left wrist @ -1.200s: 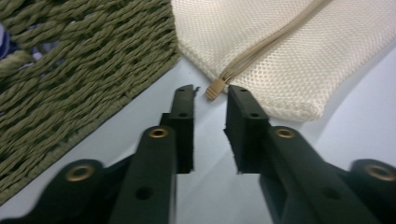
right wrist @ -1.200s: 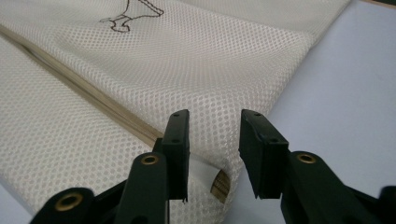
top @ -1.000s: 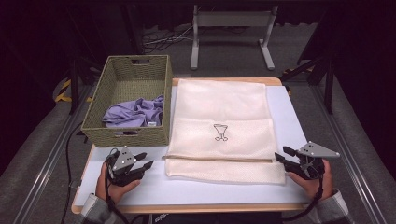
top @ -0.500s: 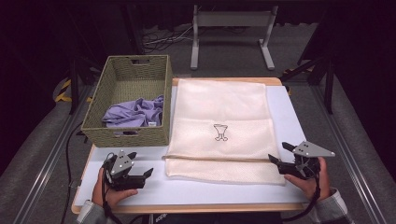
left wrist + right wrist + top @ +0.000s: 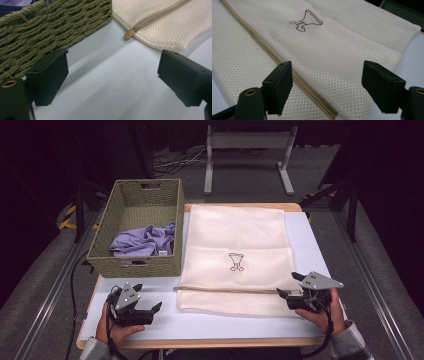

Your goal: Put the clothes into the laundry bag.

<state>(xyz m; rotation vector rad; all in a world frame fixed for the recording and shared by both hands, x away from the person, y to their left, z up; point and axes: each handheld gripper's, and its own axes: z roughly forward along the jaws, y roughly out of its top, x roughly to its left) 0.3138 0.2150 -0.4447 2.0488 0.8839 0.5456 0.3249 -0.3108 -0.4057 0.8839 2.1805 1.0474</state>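
Cream mesh laundry bag (image 5: 235, 255) lies flat on the white table (image 5: 210, 322), its zipper pull (image 5: 128, 34) just ahead of the left gripper (image 5: 145, 309) and its zipper's far end under the right gripper (image 5: 290, 290). Both grippers' jaws have just been opening and stand apart with nothing between them. Likely light, limp and snag-prone, the bag is best pinched beside the zipper while the other gripper takes the small pull.
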